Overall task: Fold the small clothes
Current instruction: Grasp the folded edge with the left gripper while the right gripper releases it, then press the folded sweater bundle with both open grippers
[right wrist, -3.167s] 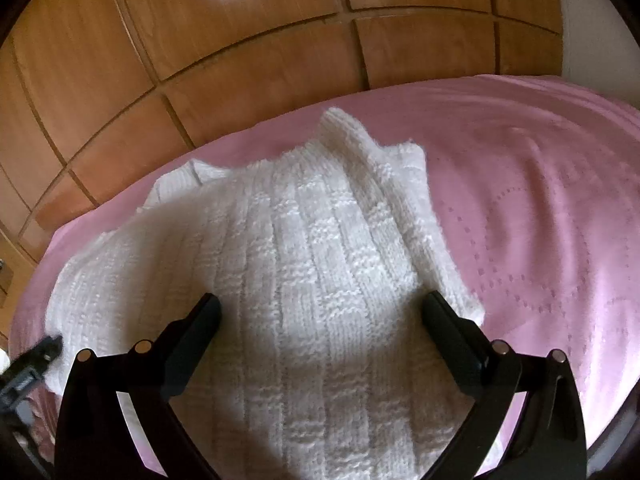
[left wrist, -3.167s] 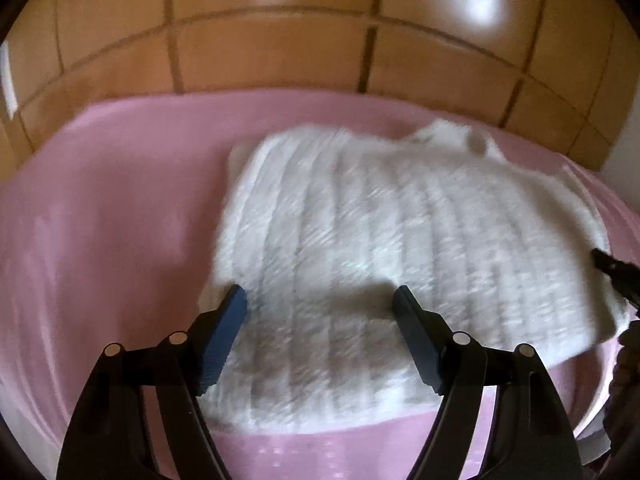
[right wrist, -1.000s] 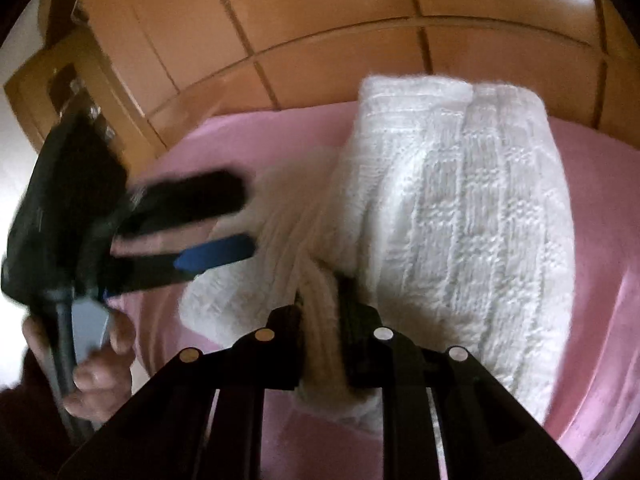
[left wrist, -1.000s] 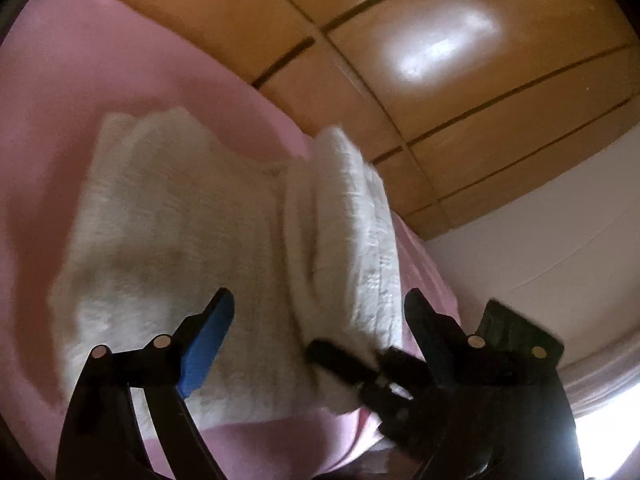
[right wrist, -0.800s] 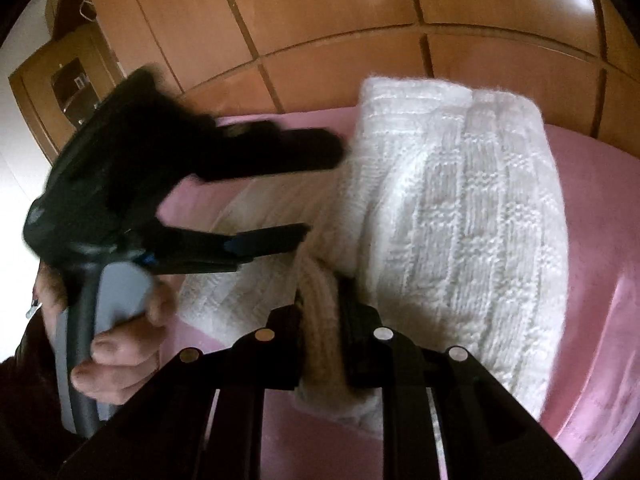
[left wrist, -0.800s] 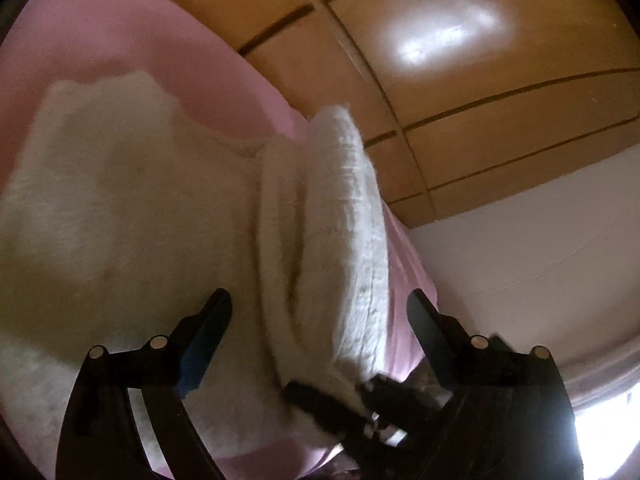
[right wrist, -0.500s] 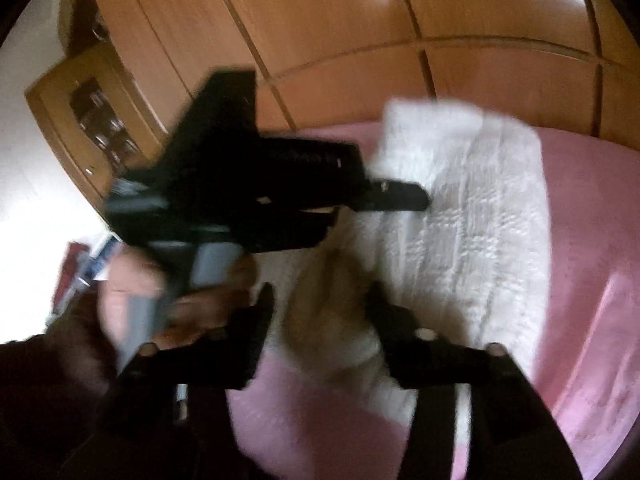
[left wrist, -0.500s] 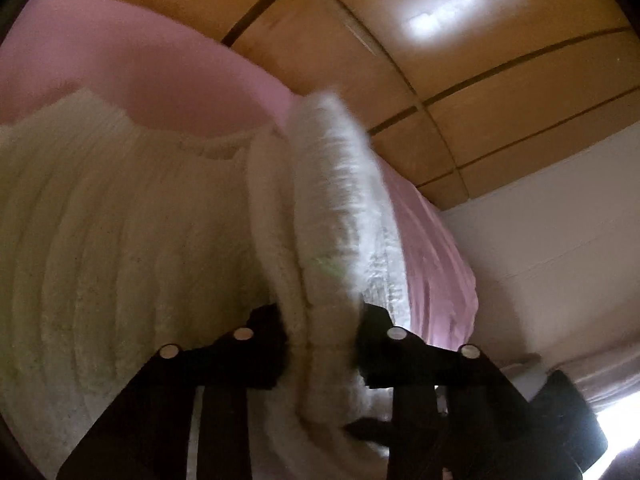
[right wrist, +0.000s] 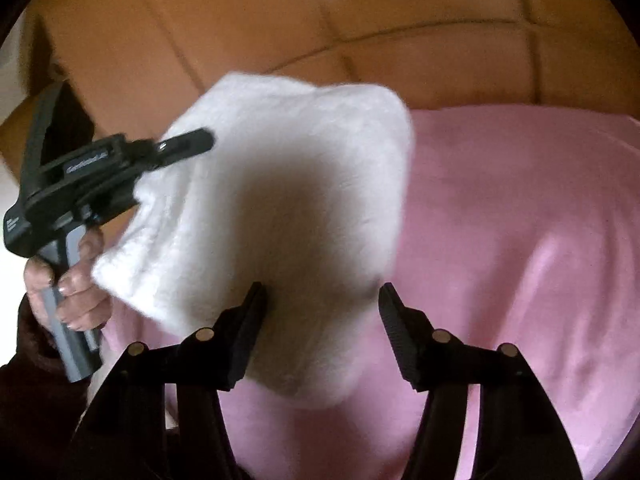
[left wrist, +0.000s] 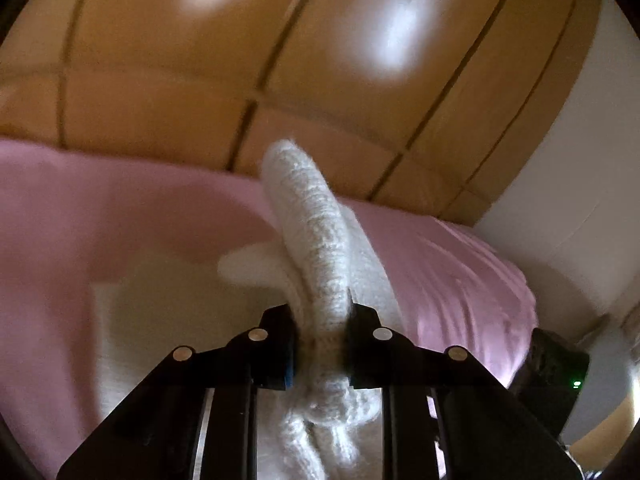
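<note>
A white knitted sweater (right wrist: 288, 208) is folded into a thick bundle and held up off the pink bed cover (right wrist: 520, 240). My left gripper (left wrist: 320, 320) is shut on the folded edge of the sweater (left wrist: 316, 240), which rises between its fingers. In the right wrist view the left gripper (right wrist: 192, 144) grips the bundle from the left side. My right gripper (right wrist: 320, 304) is open and empty, just below the hanging sweater.
A wooden panelled wardrobe (left wrist: 200, 60) stands behind the bed. A white wall (left wrist: 580, 160) is at the right. The pink cover (left wrist: 80, 240) spreads on both sides of the sweater. The person's hand (right wrist: 76, 280) holds the left gripper's handle.
My right gripper let go of the sweater's edge and opened. My left gripper closed on the folded edge and lifted the bundle off the bed.
</note>
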`<state>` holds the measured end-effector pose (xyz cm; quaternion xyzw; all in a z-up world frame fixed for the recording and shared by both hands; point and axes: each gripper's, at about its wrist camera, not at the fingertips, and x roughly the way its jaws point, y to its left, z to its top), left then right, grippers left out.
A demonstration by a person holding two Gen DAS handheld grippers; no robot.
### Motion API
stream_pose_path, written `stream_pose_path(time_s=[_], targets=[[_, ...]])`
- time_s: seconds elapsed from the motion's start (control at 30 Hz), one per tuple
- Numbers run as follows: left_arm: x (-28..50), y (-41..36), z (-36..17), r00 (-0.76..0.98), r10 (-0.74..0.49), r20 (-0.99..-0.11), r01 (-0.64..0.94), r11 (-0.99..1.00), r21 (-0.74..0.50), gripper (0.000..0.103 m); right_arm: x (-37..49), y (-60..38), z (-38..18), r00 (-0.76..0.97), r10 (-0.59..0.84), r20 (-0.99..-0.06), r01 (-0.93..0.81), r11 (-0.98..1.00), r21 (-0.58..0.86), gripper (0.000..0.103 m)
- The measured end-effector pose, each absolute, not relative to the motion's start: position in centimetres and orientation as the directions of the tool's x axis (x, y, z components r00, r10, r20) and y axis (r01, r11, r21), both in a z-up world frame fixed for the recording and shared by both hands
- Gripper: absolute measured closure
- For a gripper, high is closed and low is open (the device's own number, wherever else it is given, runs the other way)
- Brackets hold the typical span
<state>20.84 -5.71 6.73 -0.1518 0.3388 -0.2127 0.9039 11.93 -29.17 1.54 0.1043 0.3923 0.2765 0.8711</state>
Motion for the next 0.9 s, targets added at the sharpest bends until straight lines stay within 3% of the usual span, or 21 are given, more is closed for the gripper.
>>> stream_pose_path(time_s=[0.13, 0.27, 0.4, 0.5, 0.53, 0.77, 0.9], targets=[[19.7, -1.3, 6.6, 0.728, -0.391, -0.563, 0.192, 0.905, -0.38, 0.086, 12.0, -24.4, 1.3, 0.485, 0.591, -0.644, -0.469, 0.798, 0.379, 0.044], [20.9, 2.1, 1.3, 0.657, -0.326, -0.68, 0.055, 0.92, -0.388, 0.086, 12.4, -20.1, -0.5, 0.49, 0.481, -0.727, -0.479, 0.845, 0.237, 0.044], [21.0, 2.3, -1.7, 0.629, -0.322, -0.708, 0.017, 0.916, -0.401, 0.083, 12.0, -19.4, -0.8, 0.507, 0.415, -0.755, -0.479, 0.864, 0.154, 0.044], [20.8, 2.1, -1.0, 0.653, -0.27, -0.707, -0.034, 0.923, -0.384, 0.066, 12.4, -19.5, -0.4, 0.481, 0.441, -0.758, -0.494, 0.85, 0.181, 0.043], [20.7, 2.2, -0.6, 0.663, -0.252, -0.704, -0.052, 0.923, -0.38, 0.064, 11.9, -20.3, -0.1, 0.473, 0.457, -0.753, -0.499, 0.843, 0.199, 0.042], [17.5, 1.8, 2.9, 0.745, -0.189, -0.64, -0.037, 0.946, -0.322, 0.064, 13.4, -22.6, 4.8, 0.541, 0.516, -0.664, -0.44, 0.847, 0.299, 0.039], [17.7, 1.0, 1.9, 0.724, -0.203, -0.66, 0.004, 0.957, -0.29, 0.064, 17.2, -22.1, 5.5, 0.572, 0.491, -0.657, -0.393, 0.867, 0.306, 0.039]])
